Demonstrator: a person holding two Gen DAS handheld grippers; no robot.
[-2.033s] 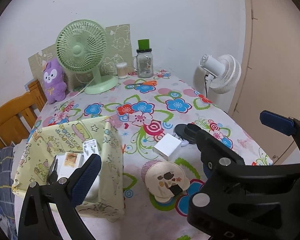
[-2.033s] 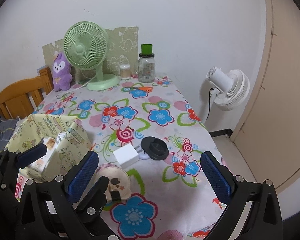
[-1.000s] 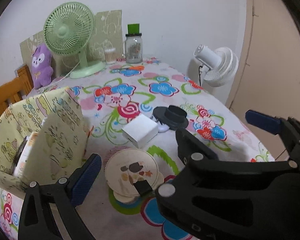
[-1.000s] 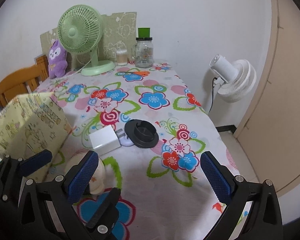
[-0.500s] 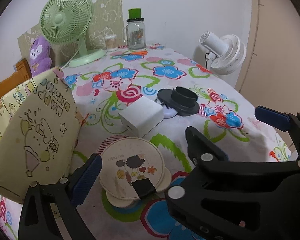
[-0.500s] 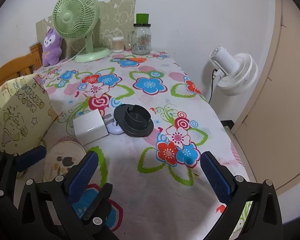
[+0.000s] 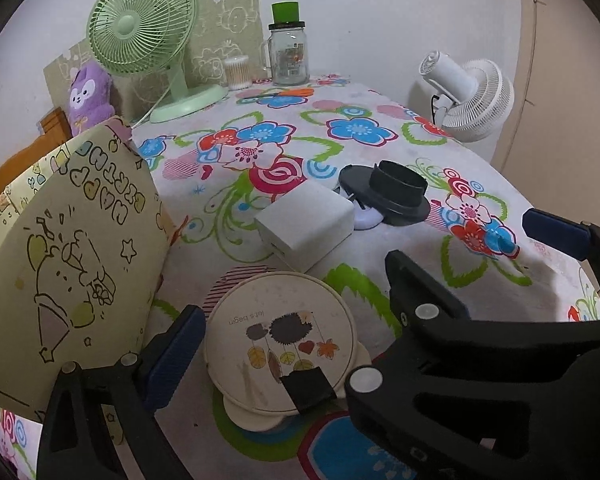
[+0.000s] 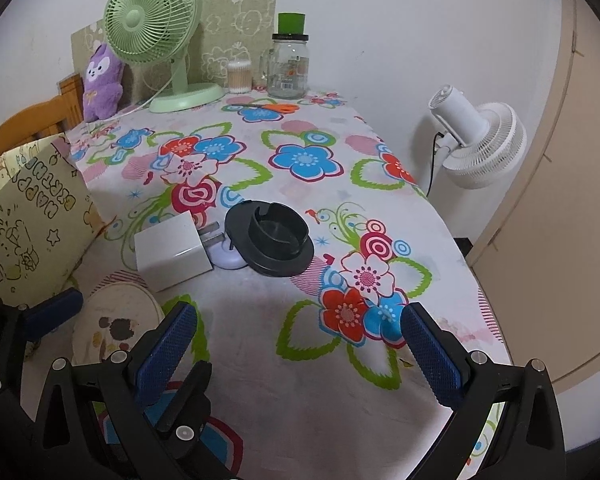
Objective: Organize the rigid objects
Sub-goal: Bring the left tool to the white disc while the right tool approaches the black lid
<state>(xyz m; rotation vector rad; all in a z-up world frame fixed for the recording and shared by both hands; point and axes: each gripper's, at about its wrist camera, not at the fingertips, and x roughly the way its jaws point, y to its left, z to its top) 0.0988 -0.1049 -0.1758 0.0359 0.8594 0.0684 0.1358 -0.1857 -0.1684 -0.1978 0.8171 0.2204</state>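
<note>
A round cream mirror case [image 7: 280, 336] with leaf drawings lies on the floral tablecloth, low in the left wrist view. My left gripper [image 7: 364, 300] is open around it, one fingertip [image 7: 176, 352] just left of it. Behind it lie a white charger block [image 7: 304, 226], a small white disc [image 7: 366, 218] and a black round ashtray [image 7: 388, 192]. My right gripper [image 8: 296, 348] is open and empty above the cloth, in front of the ashtray [image 8: 270, 238] and the charger [image 8: 172, 250]. The mirror case [image 8: 112, 328] shows at lower left.
A yellow printed fabric box [image 7: 60, 248] stands at the left. At the back stand a green desk fan [image 7: 144, 28], a purple plush [image 7: 90, 96], a cotton swab pot [image 7: 236, 72] and a glass jar [image 7: 288, 56]. A white fan [image 8: 476, 140] stands beyond the table's right edge.
Both grippers have come lower and closer to the table. The left one has closed in on the mirror case; the fabric box has slid to the left edge of view.
</note>
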